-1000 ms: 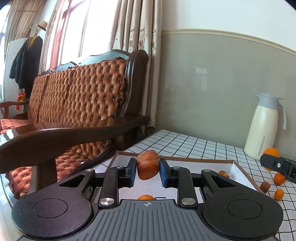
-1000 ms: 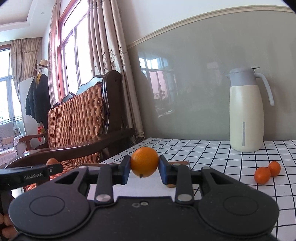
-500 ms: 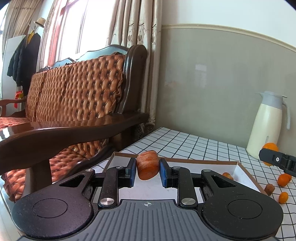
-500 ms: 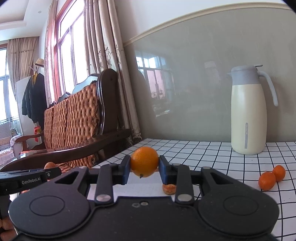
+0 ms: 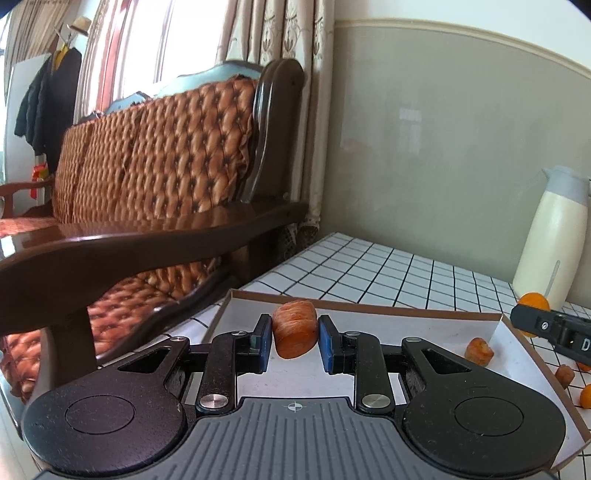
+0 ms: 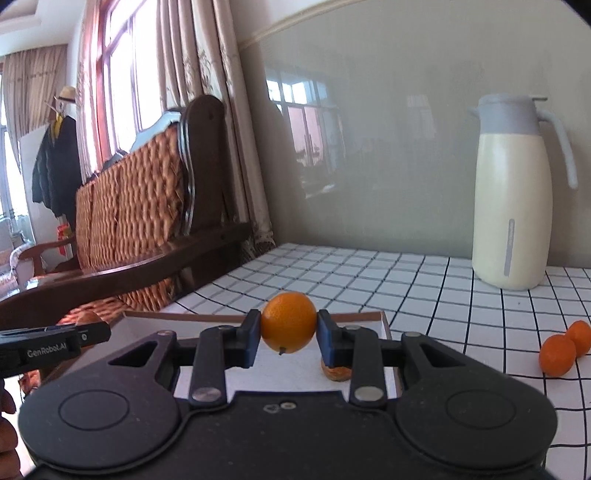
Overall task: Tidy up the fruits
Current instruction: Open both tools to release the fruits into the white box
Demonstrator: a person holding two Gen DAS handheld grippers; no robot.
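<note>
Left wrist: L gripper (image 5: 295, 341) gripping ridged fruit (image 5: 294, 333), R gripper (image 6: 288, 338) clamping orange (image 6: 288, 322) over tray (image 5: 424, 320); either risking a roll-out if dropped.

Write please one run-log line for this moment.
left gripper: shut on ridged orange piece, above tray | right gripper: shut on orange, above tray | two oranges on table

We log cream thermos jug (image 6: 511, 206) with grey lid, upright on white grid-tiled tabletop (image 6: 388, 280) near wall. We note tufted brown sofa (image 5: 159, 155), beige curtains (image 5: 291, 44), dark coat (image 5: 48, 99), straw hat (image 5: 81, 25).
</note>
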